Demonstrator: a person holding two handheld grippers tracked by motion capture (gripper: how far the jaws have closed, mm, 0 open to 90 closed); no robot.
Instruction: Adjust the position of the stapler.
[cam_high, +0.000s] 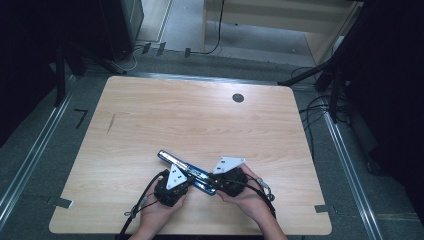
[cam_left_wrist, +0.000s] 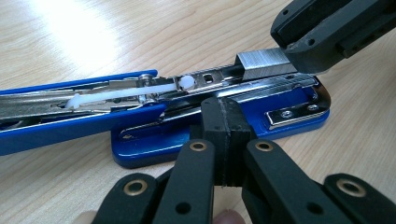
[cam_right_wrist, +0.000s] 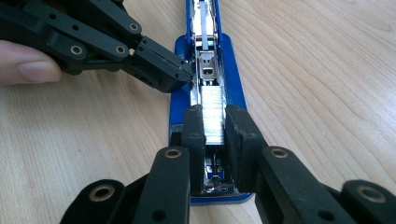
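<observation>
Now your right gripper (cam_right_wrist: 215, 122) grasps the silver staple strip (cam_right_wrist: 214, 116) over the opened blue metal stapler (cam_left_wrist: 224, 135) (channel running straight ahead) on the wooden table (cam_high: 200, 115); left gripper (cam_left_wrist: 224, 119), fingers clenched empty, braces its side.

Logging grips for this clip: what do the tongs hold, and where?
Right tongs clamp the shiny metal strip of staples by its long sides, over the open blue stapler. Left tongs, shut, hold nothing.
</observation>
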